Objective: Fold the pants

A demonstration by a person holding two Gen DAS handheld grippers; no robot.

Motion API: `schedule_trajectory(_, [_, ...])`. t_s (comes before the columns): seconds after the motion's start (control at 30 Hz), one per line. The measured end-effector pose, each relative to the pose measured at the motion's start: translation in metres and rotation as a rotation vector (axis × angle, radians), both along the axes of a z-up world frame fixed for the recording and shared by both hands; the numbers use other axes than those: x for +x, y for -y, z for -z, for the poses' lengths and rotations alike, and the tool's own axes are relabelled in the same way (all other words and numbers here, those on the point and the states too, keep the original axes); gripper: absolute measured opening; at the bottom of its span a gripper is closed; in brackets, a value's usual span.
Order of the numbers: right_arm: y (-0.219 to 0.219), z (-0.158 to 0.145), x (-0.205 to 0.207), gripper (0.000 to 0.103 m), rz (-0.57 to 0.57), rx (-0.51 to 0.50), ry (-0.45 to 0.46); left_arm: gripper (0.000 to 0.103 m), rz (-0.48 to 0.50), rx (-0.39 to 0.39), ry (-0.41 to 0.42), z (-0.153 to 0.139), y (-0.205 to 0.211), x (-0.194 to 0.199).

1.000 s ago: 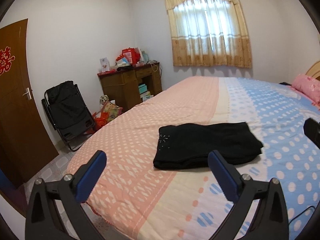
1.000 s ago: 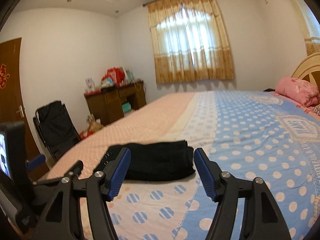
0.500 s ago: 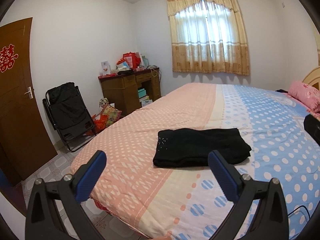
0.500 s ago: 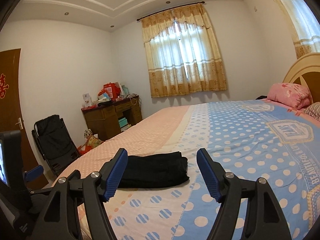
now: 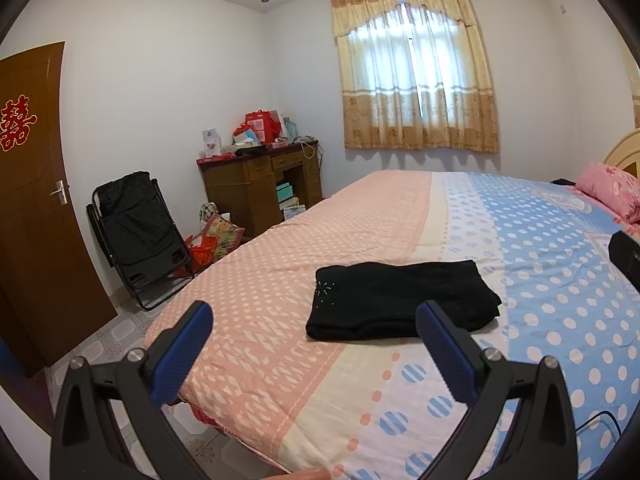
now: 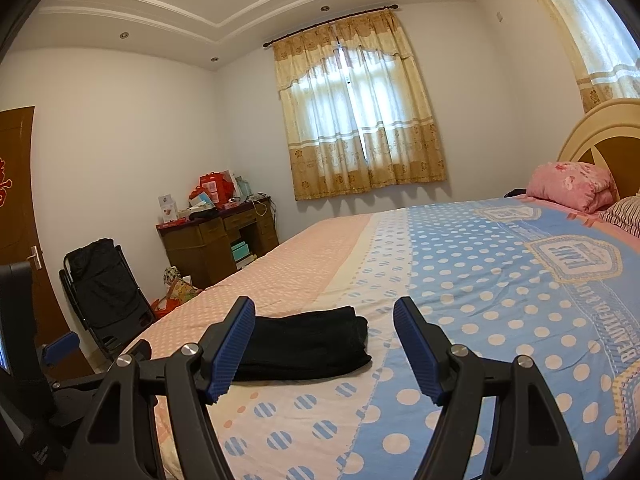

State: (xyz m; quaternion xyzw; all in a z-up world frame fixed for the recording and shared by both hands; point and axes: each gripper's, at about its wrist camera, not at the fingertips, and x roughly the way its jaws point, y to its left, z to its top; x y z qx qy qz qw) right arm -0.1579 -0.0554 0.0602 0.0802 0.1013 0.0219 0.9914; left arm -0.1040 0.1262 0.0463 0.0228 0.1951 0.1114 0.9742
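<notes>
Black pants are lying folded at the frame's centre on the polka-dot bedspread.
Both the left gripper and right gripper are being held apart, empty; edges should be checked square before finishing.

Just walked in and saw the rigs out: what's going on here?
A person holds a gripper in each hand over the bed. The black pants lie folded in a compact bundle near its foot. The left gripper and right gripper both hang open and apart from the pants, jaws empty. The folding looks done.
</notes>
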Motion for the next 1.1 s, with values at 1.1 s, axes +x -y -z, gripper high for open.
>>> schedule_trajectory(1.1, [0.0057,0.0017,0.0005,0.073,0.012,0.014,-0.008,0.103,0.010,0.021,-0.028,0.0029,0.0082,0.0036])
